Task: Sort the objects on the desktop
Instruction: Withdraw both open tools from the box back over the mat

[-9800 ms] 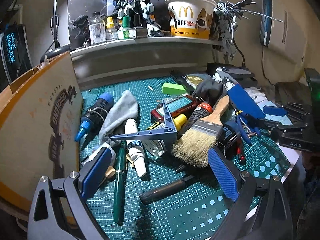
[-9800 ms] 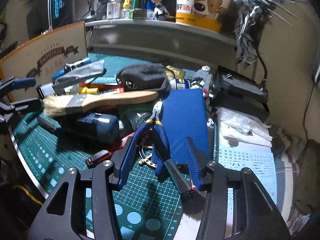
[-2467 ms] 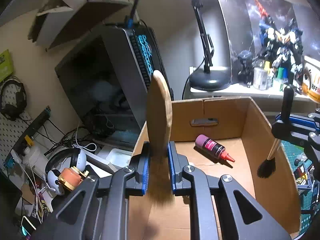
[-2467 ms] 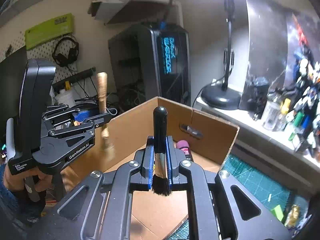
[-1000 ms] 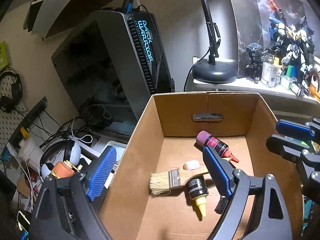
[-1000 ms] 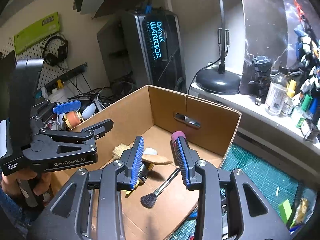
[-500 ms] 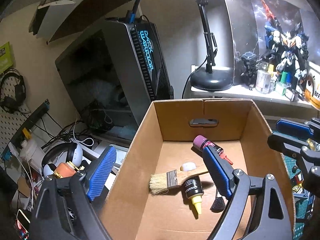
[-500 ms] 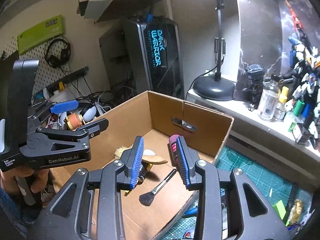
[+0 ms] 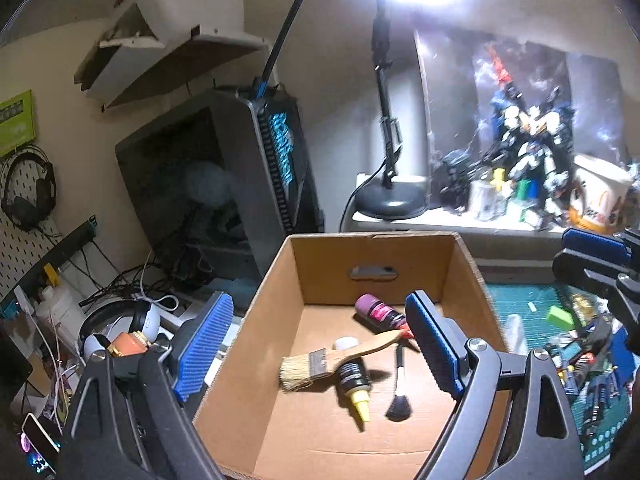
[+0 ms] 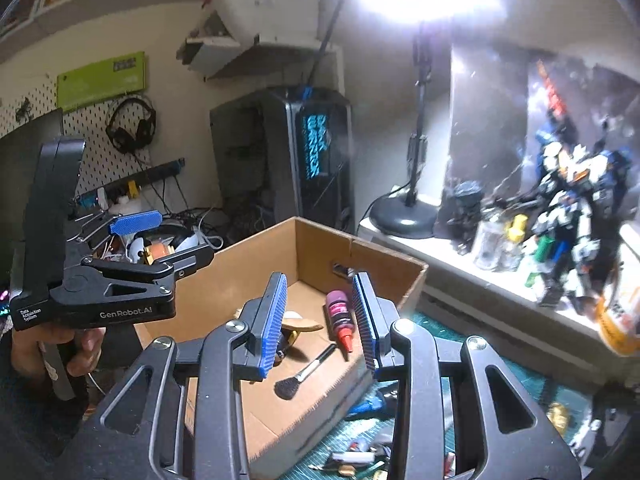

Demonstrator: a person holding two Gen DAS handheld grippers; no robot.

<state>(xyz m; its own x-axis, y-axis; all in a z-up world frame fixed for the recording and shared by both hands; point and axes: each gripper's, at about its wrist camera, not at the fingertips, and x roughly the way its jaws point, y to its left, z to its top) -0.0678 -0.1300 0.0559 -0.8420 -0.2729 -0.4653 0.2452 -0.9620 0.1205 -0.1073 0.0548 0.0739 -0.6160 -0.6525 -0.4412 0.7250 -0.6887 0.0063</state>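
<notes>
An open cardboard box (image 9: 272, 292) holds a wooden paint brush (image 9: 332, 358), a small black brush (image 9: 399, 390), a yellow-tipped bottle (image 9: 354, 384) and a pink bottle with a red tip (image 9: 380, 312). My left gripper (image 9: 320, 344) is open and empty above the box's near left side. My right gripper (image 10: 320, 320) is open and empty above the box (image 10: 316, 256); the small black brush (image 10: 306, 372) and pink bottle (image 10: 340, 318) show between its fingers. The left gripper also shows in the right wrist view (image 10: 160, 240).
A green cutting mat (image 9: 560, 320) with several loose tools lies right of the box. A shelf (image 9: 460, 220) carries a desk lamp base (image 9: 390, 202), bottles, a robot model (image 9: 528, 160) and a paper bucket. A PC tower (image 9: 248, 184) stands behind the box. Cables and headphones lie left.
Both grippers have pulled up and back from the box, staying open. The brushes dropped earlier lie still in the box.
</notes>
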